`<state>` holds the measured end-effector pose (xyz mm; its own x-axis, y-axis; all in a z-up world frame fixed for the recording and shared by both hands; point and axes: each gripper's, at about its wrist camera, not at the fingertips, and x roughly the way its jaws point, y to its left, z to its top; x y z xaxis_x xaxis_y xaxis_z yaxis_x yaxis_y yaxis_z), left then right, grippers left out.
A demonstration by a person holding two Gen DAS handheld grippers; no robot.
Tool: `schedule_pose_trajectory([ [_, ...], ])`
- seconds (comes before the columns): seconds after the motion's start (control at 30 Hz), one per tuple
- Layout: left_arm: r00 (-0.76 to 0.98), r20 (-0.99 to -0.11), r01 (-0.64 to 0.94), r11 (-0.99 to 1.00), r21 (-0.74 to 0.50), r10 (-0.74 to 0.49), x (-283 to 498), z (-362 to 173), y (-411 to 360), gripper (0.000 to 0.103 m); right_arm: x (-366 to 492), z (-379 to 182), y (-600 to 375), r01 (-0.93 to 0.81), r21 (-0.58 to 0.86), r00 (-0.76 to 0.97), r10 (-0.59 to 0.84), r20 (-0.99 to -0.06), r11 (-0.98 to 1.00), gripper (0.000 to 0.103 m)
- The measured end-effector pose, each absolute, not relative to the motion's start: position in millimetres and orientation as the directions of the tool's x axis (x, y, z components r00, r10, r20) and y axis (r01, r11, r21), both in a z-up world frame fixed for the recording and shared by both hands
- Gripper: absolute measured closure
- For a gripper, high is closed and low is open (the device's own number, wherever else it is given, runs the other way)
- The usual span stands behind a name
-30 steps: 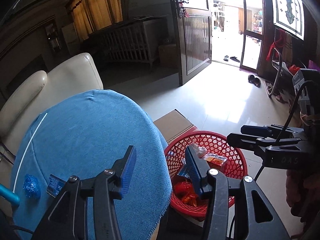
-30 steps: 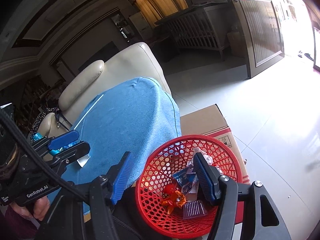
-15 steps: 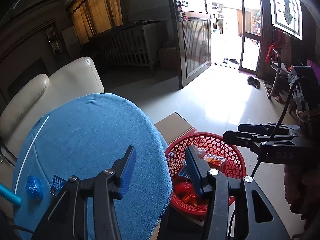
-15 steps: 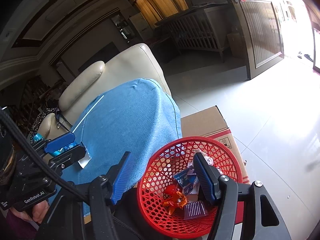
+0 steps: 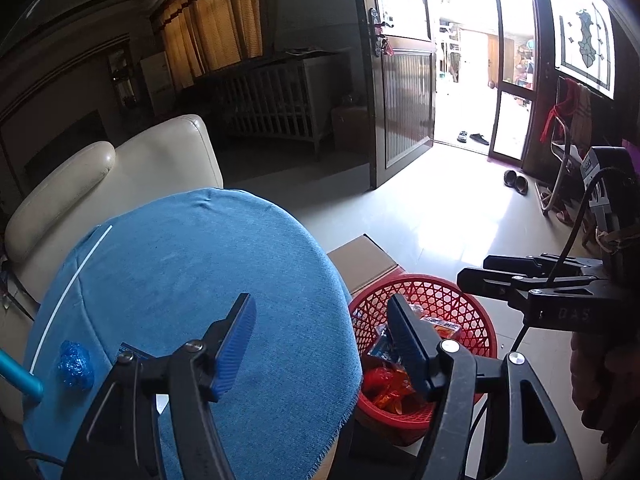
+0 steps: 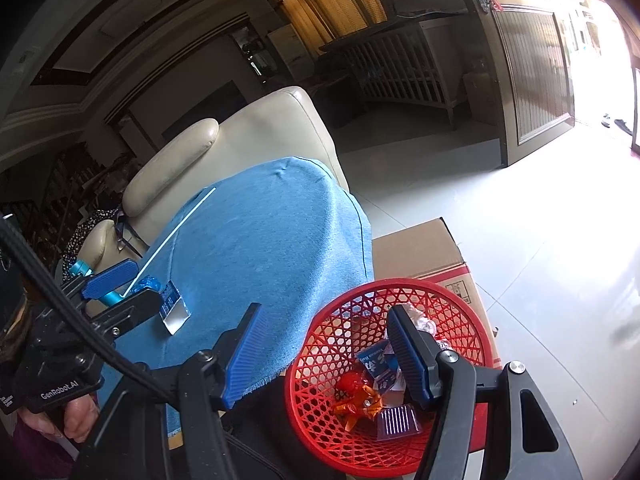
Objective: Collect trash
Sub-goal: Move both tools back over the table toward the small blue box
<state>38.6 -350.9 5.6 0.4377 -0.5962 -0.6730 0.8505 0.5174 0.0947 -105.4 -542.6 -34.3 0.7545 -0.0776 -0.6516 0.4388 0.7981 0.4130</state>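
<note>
Bright daylight comes through an open wooden door (image 5: 404,108) onto a pale tiled floor (image 5: 440,216), and behind it stand a white crib (image 5: 276,108) and yellow curtains (image 5: 212,28). Nearer is a round table under a blue cloth (image 5: 192,280), with a cream leather armchair (image 5: 120,176) just behind it.

On the cloth, near its left edge, 3 pieces of trash lie close together: a crumpled blue wrapper (image 5: 75,364), a small blue packet with a silver end (image 6: 173,308), and a long white straw (image 5: 68,288) that runs along the cloth's edge. A turquoise tube (image 5: 18,380) pokes in at the same side.

Beside the table stands a red plastic basket (image 6: 460,312) in front of a brown cardboard box (image 6: 420,252). Inside the basket lie an orange-red foil wrapper (image 6: 356,396), a blue and white packet (image 6: 378,364), a clear crumpled wrapper (image 6: 422,320) and a ribbed purple tray (image 6: 398,420).

The left gripper (image 5: 320,344) hangs over the near edge of the cloth, between the trash and the basket. Its jaws have just been opening and now stand spread, with nothing between them. The right gripper (image 6: 326,352) hangs over the near rim of the basket, its jaws also spread and empty. In the right wrist view, a hand (image 6: 76,420) grasps the left gripper's handle.
</note>
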Motion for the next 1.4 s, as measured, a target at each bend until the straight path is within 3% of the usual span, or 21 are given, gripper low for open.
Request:
schedule_pose_trajectory([
  [0.87,0.592,-0.657,0.692,0.713,0.116,-0.467,98,0,-241,0.034,-76,-24,-511,0.379,0.379,0.750,-0.041,-0.660,0.844,0.037],
  [1.13,0.644,-0.689,0.533,0.841,0.091,-0.333,141,-18,-158,0.034,-33,-22,-483,0.273,0.392,0.746,0.064,-0.662,0.879,0.037],
  [1.4,0.660,-0.719,0.392,0.916,0.082,-0.218,169,-41,-91,0.034,42,-33,-433,0.116,0.454,0.695,0.254,-0.672,0.883,0.037],
])
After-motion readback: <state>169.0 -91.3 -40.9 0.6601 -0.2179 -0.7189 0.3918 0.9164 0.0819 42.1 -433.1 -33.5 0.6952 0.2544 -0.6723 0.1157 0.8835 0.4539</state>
